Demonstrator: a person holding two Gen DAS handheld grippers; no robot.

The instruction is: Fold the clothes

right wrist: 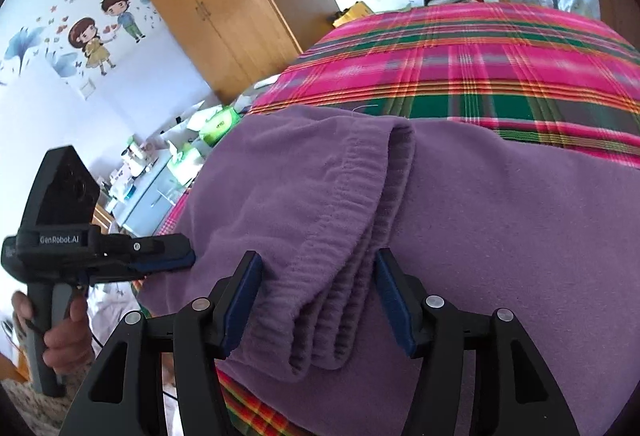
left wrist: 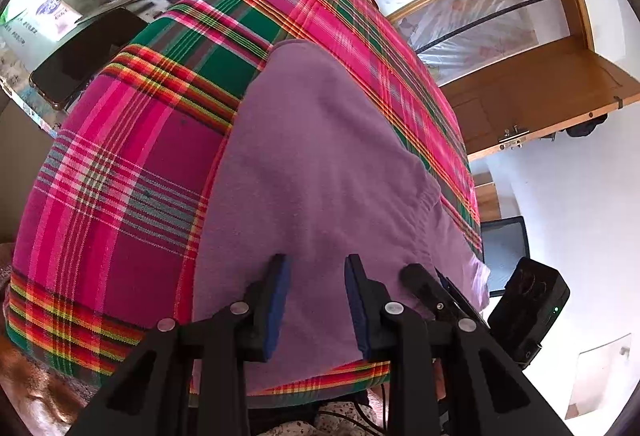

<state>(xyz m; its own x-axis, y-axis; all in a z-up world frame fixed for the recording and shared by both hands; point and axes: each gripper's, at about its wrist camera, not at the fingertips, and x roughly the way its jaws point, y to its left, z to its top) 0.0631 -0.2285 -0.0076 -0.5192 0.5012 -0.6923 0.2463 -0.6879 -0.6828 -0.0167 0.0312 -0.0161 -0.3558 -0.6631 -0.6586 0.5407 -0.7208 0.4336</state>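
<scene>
Straddling the ribbed waistband point(right wrist: 340, 236), the right gripper point(right wrist: 318, 300) stood spread and nearest; the left gripper point(left wrist: 318, 296), likewise spread, hovered over the purple garment point(left wrist: 320, 156).

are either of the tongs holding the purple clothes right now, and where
Neither. The left tongs and right tongs stand open over the purple garment, the right astride its ribbed waistband.

A purple fleece garment point(left wrist: 320, 164) is spread flat on a pink, green and red plaid cloth point(left wrist: 132, 172). Its ribbed, gathered waistband point(right wrist: 344, 236) is doubled over on top of the fabric, forming layered folds near the nearer edge of the cloth.
</scene>
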